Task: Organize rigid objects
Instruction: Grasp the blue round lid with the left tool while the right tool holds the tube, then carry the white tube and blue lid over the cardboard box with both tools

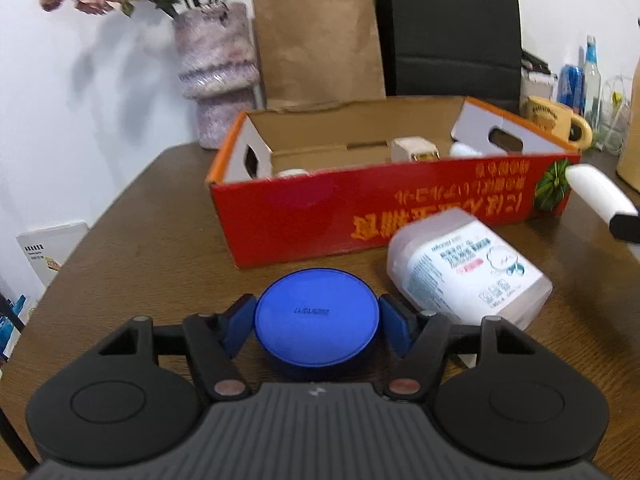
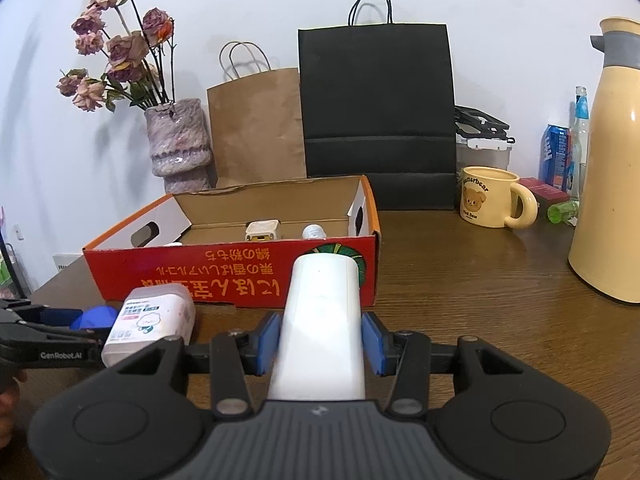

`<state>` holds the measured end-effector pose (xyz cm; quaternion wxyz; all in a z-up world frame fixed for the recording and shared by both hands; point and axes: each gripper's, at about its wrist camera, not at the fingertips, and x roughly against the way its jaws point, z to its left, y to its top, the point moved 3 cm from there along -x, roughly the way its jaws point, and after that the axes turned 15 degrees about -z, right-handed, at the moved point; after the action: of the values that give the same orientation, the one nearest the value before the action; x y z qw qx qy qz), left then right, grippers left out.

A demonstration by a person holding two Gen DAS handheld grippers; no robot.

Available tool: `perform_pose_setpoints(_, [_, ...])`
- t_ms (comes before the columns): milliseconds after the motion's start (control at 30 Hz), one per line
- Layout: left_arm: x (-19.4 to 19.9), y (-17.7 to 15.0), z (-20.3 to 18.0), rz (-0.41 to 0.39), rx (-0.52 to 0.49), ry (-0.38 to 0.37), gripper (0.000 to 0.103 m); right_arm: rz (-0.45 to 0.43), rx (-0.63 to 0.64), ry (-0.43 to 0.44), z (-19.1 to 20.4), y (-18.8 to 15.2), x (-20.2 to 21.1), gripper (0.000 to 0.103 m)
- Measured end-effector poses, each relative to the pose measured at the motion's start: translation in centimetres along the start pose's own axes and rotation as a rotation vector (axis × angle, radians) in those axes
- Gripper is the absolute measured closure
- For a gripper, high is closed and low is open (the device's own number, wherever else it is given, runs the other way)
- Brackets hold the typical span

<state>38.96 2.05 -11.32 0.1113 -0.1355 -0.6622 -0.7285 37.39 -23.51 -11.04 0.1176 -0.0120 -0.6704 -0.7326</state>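
Note:
A blue round tin (image 1: 316, 320) rests on the brown table (image 1: 160, 240), and the blue pads of my left gripper (image 1: 317, 308) press on both of its sides. It shows small in the right wrist view as the tin (image 2: 96, 317) at the left gripper (image 2: 76, 324). My right gripper (image 2: 320, 340) is shut on a tall white rounded bottle (image 2: 320, 320), held just in front of the red cardboard box (image 2: 180, 276). The open box (image 1: 300, 216) holds a few small white items. A white labelled pack (image 1: 468, 268) lies between the two grippers.
Behind the box stand a pink vase with dried roses (image 2: 178, 144), a brown paper bag (image 2: 256, 128) and a black paper bag (image 2: 376, 112). At the right are a yellow bear mug (image 2: 492, 200), a cream thermos jug (image 2: 612, 184), a blue can (image 2: 556, 156) and bottles.

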Motion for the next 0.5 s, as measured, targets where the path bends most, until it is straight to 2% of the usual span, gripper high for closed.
perform_pose_setpoints(267, [2.8,1.7,2.8,-0.082,0.111,0.045,0.035,-0.021,0.001,0.019,0.2,0.2,0.5,0.059])
perform_pose_setpoints(500, [3.7,2.4,3.9,-0.114,0.145,0.097,0.035,-0.045,0.010,0.039,0.7,0.6,1.1,0.059])
